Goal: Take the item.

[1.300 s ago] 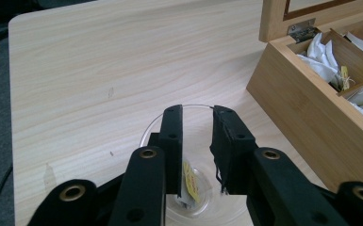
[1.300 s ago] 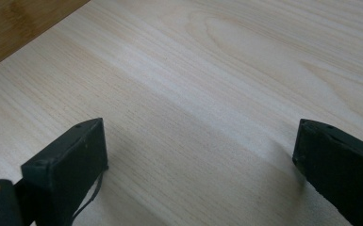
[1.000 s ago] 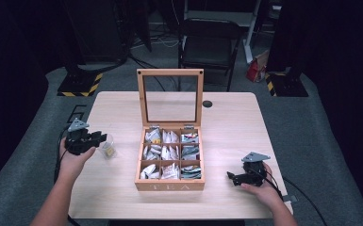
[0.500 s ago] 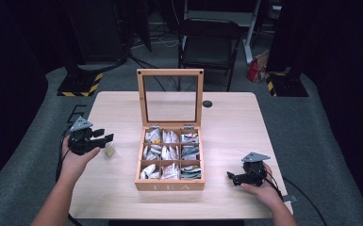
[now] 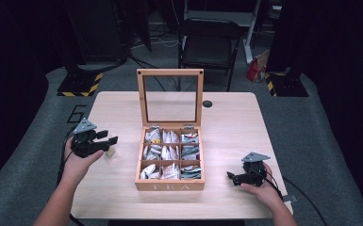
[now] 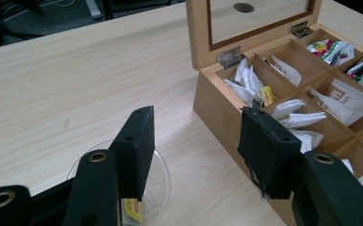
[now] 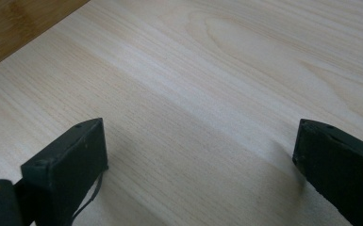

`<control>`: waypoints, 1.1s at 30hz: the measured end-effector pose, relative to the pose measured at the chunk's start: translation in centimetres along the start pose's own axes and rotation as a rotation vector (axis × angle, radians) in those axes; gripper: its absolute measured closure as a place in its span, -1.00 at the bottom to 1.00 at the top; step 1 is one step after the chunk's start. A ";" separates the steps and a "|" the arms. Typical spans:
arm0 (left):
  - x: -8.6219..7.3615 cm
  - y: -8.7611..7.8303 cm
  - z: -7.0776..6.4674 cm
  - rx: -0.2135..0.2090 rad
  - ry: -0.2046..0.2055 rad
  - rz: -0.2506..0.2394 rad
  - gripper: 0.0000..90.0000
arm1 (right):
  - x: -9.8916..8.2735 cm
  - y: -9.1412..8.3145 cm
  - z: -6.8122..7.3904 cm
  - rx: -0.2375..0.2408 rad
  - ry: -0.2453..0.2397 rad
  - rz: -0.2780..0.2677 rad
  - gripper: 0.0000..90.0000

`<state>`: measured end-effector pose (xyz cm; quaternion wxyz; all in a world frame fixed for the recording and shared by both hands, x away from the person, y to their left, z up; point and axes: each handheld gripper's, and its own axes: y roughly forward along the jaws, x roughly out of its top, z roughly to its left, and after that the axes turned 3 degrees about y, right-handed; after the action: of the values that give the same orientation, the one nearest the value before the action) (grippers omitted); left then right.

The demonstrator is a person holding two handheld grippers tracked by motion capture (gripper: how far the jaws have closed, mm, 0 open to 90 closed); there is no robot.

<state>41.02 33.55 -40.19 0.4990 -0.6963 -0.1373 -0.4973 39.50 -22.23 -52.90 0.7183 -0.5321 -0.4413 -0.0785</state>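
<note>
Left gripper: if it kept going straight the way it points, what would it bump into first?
Probably the light wooden tea box: the left gripper aims at its near side wall. Depth is unclear.

The counter point(image 5: 122, 113) is pale, matt wood grain. The tea box point(image 5: 169, 181) is smooth varnished wood with metal hinges point(image 6: 229, 55). The small cup point(image 6: 162, 174) is clear, glossy plastic.

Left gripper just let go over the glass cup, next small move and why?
Probably swing the left gripper toward the tea box for another bag. Its fingers have just been opening and hold nothing, a tea bag already lies in the glass cup, and the box's compartments stand open beside it.
</note>
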 end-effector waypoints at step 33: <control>-3.9 1.0 -3.3 -0.073 0.038 0.049 0.01 | 0.0 0.0 0.0 0.000 0.003 0.001 -0.94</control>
<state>38.04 31.59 -43.93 0.4879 -0.7076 -0.0928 -0.5026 39.49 -22.22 -52.90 0.7189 -0.5322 -0.4401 -0.0788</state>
